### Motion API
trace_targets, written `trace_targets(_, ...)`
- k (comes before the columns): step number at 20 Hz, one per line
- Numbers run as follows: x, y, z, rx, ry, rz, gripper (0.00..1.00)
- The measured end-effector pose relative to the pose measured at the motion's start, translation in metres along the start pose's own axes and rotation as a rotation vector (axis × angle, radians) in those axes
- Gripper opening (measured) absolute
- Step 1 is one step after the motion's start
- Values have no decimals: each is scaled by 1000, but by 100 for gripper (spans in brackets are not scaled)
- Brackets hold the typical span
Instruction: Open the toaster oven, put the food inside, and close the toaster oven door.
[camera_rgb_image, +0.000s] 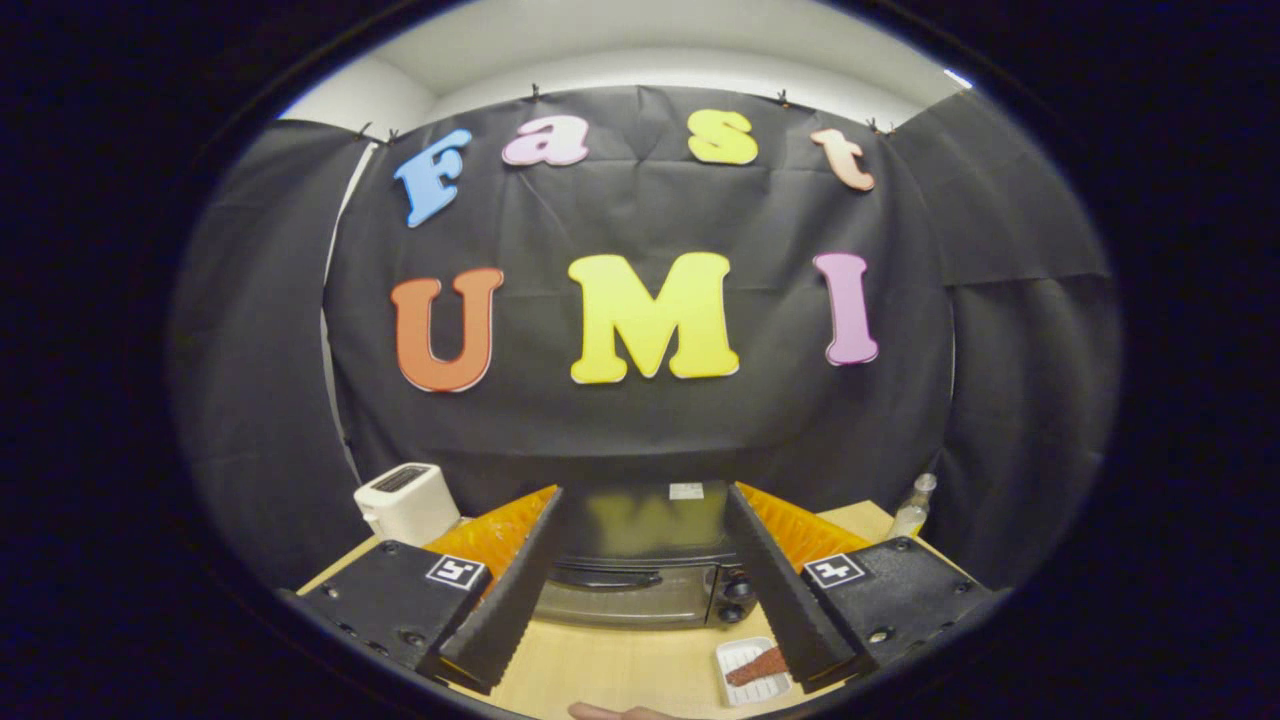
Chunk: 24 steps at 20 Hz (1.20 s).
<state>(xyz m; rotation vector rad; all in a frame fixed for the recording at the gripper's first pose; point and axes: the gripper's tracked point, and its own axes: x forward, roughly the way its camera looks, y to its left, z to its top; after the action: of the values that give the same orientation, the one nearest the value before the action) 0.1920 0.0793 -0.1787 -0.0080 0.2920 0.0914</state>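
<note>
A dark toaster oven (640, 570) stands on the wooden table (620, 670), seen between and beyond my two fingers, its door shut and its handle across the front. Knobs (738, 590) sit at its right side. A small white tray (752, 670) with a reddish-brown strip of food (757, 668) lies on the table in front of the oven, beside my right finger, which partly covers it. My gripper (645, 495) is open, raised above the table, with nothing between its fingers.
A white pop-up toaster (408, 502) stands at the back left of the table. A clear bottle (913, 508) stands at the back right against the black cloth wall. A fingertip of a person's hand (620, 712) shows at the table's near edge.
</note>
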Motion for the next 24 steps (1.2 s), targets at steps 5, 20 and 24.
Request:
trace_targets(5,72,23,-53,12,134,-27,100)
trace_targets(20,98,37,-122,-12,245,-80,100)
trace_targets(24,78,38,-128,-4,247,-78,100)
